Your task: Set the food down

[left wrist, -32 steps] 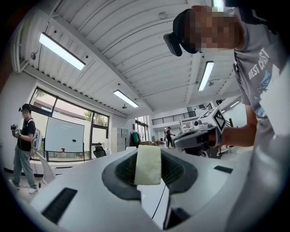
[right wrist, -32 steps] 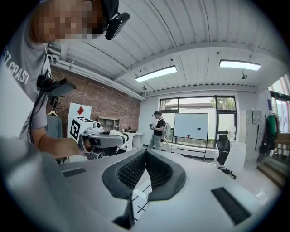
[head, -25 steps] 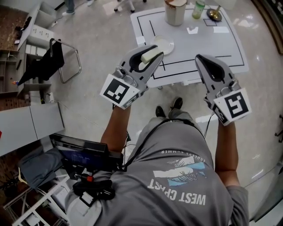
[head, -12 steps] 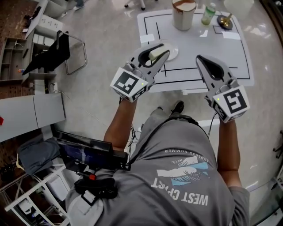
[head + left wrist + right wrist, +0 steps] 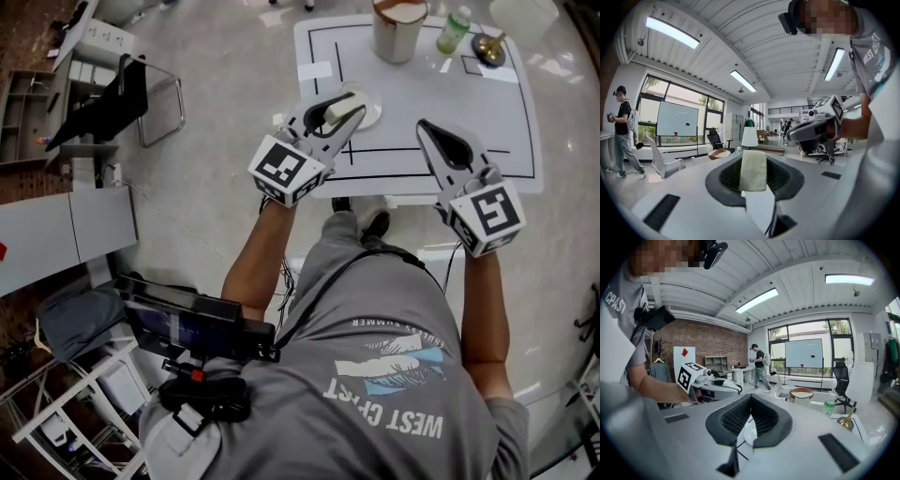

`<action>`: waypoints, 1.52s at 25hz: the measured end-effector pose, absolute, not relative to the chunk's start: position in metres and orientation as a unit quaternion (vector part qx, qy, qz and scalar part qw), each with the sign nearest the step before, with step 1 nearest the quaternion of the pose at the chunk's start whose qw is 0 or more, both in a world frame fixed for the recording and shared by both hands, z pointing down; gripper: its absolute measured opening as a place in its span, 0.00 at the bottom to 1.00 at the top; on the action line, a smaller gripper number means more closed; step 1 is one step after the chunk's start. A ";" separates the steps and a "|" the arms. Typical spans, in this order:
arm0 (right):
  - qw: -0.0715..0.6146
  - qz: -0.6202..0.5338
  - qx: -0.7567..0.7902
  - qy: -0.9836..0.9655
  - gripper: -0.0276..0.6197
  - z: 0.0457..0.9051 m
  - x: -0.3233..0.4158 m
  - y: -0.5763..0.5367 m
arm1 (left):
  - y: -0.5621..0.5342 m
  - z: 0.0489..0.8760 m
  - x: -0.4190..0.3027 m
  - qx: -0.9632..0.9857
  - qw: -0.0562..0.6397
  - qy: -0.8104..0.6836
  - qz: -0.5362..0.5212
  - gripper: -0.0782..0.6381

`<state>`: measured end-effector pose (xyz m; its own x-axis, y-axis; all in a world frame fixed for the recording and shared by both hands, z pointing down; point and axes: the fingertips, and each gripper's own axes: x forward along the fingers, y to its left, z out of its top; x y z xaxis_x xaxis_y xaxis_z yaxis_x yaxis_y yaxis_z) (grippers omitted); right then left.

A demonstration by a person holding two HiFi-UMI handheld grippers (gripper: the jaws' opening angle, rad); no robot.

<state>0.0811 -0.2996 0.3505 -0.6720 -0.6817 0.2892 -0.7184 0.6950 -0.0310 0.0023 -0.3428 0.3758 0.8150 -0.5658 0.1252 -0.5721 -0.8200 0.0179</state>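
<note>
white lined table (image 5: 487, 103) with plate (image 5: 373, 114), tub (image 5: 397, 28), bottle (image 5: 454, 31); left gripper (image 5: 354, 97) clamped on pale food (image 5: 336, 110), right gripper (image 5: 424, 127) closed, empty

White table (image 5: 469, 122) with plate (image 5: 373, 114), tub (image 5: 398, 37), green bottle (image 5: 456, 30), brass bell (image 5: 489, 49)

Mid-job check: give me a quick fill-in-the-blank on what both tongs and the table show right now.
Of the left tongs and right tongs, the pale yellow rectangular food block is held by the ___ pair.
In the head view that block overlaps the round white ___.
The right tongs grip ___.
The small plastic bottle beside the tan cylindrical tub is ___.
Missing words: left; plate; nothing; green.
</note>
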 end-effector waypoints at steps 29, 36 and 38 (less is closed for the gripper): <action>0.166 0.136 0.394 -0.894 0.05 0.430 0.075 -0.325 | -0.415 0.535 -0.012 0.928 0.095 -0.306 0.189 0.25; 0.174 0.150 0.402 -0.887 0.05 0.443 0.078 -0.324 | -0.431 0.574 -0.005 0.923 0.097 -0.297 0.224 0.25; 0.177 0.154 0.403 -0.885 0.05 0.448 0.078 -0.324 | -0.435 0.585 -0.003 0.921 0.094 -0.294 0.236 0.25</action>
<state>0.0785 -0.3239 0.4476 -0.6132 -0.6582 0.4369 -0.7671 0.6281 -0.1304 -0.0028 -0.4347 0.5848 0.7154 -0.4976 0.4905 -0.5865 -0.8092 0.0345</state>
